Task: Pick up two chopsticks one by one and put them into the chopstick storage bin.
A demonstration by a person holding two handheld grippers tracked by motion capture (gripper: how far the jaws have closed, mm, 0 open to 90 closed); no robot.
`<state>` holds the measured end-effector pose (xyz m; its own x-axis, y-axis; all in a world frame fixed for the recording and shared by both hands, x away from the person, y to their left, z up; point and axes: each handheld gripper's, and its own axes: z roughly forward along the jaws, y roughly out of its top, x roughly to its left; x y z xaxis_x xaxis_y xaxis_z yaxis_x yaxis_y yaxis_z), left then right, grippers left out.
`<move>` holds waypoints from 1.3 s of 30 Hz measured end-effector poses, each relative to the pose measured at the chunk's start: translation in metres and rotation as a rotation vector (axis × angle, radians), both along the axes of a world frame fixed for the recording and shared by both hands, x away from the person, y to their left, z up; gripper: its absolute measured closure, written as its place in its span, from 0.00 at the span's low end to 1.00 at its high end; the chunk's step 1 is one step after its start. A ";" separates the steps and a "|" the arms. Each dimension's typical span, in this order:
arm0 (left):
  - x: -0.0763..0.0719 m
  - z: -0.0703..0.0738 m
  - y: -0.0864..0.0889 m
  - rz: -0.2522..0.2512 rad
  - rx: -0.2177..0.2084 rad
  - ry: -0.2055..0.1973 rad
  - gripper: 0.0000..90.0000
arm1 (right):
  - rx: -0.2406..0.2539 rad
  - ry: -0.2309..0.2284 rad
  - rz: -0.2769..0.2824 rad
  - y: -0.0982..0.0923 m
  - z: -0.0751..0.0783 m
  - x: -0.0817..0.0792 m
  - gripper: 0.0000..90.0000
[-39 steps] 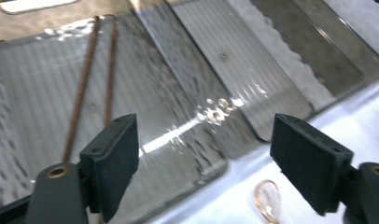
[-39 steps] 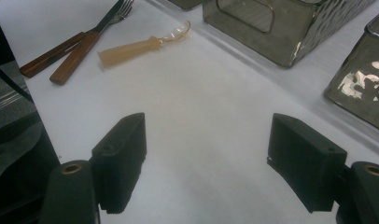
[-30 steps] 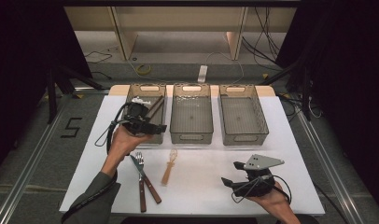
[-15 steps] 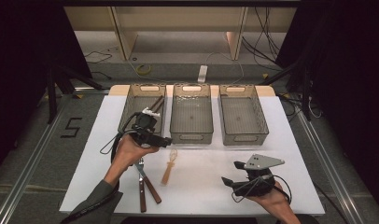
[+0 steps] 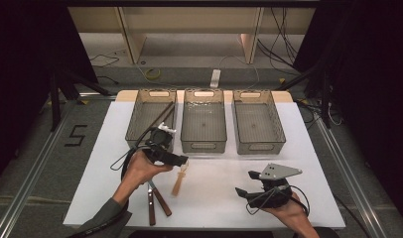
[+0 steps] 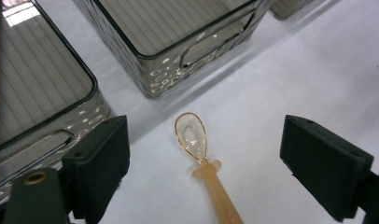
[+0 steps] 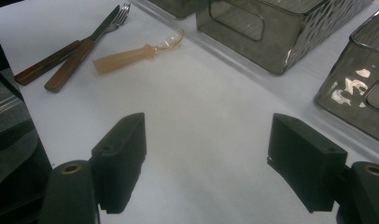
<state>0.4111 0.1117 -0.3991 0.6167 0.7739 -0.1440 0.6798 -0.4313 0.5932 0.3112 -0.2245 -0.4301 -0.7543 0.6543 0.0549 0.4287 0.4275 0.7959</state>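
A translucent amber plastic spoon point(image 5: 178, 181) lies on the white table, bowl toward the bins. My left gripper point(image 5: 182, 160) hovers just over the bowl end, open. In the left gripper view the spoon point(image 6: 192, 137) lies between the two wide-apart jaws of the left gripper point(image 6: 204, 140), untouched. Just left of the spoon lie a fork and a knife point(image 5: 155, 198), both with brown wooden handles. Low at the front right my right gripper point(image 5: 242, 192) stands open; in its own view the right gripper point(image 7: 206, 158) has bare table between its fingers.
Three smoky clear bins stand in a row at the back: left bin point(image 5: 138, 115) with brown sticks point(image 5: 160, 117) in it, middle bin point(image 5: 203, 145), right bin point(image 5: 254, 147). The spoon point(image 7: 136, 53) and cutlery point(image 7: 68, 58) lie beyond the right gripper.
My left gripper has come away from the front of the left bin, toward me and to the right, to hover over the spoon. The right gripper has stayed put.
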 end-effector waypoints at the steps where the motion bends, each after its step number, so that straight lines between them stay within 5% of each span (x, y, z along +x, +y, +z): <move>1: -0.001 -0.001 -0.001 0.003 -0.003 0.001 0.17 | 0.001 0.002 0.000 0.000 0.000 0.000 0.32; 39: -0.017 -0.030 -0.011 -0.039 0.133 0.109 0.17 | -0.009 0.005 -0.007 -0.001 -0.002 0.000 0.32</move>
